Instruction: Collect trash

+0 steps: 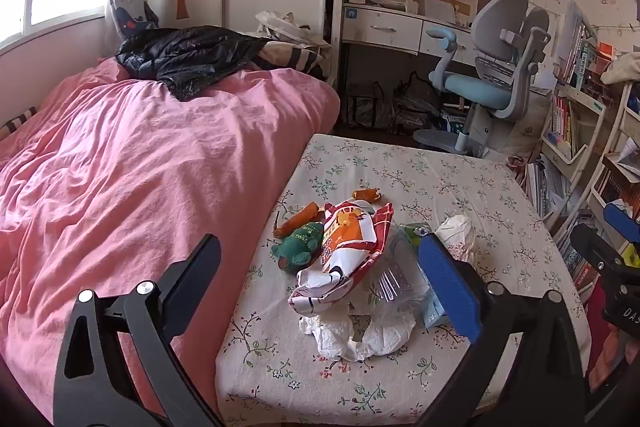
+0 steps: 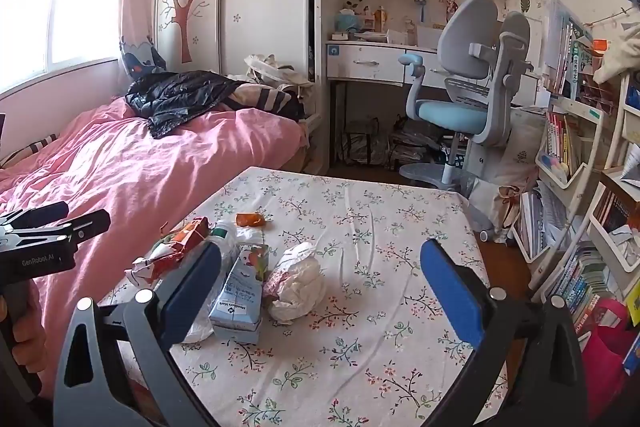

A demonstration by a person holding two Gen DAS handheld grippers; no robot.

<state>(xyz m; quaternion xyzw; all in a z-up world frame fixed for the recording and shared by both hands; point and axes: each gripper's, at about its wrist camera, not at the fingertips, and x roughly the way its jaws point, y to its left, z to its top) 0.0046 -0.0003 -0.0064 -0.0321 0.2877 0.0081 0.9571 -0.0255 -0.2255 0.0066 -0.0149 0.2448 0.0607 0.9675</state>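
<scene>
Here the left gripper (image 1: 320, 275) hung spread wide over the trash pile on the floral table (image 1: 460, 179), gripping nothing. A red-and-white snack bag (image 1: 344, 247) lay centre, crumpled tissue (image 1: 360, 335) at 6 o'clock, an orange wrapper (image 1: 366, 194) at 12. The right gripper (image 2: 320, 287) was equally spread, a blue carton (image 2: 240, 291) near its left finger.

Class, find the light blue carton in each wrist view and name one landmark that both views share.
Left wrist: the light blue carton peeks out at lower right of centre, mostly behind the gripper's blue pad.
Right wrist: the carton lies in full at lower left of centre.
Shared landmark: the crumpled white tissue ball beside it.
</scene>
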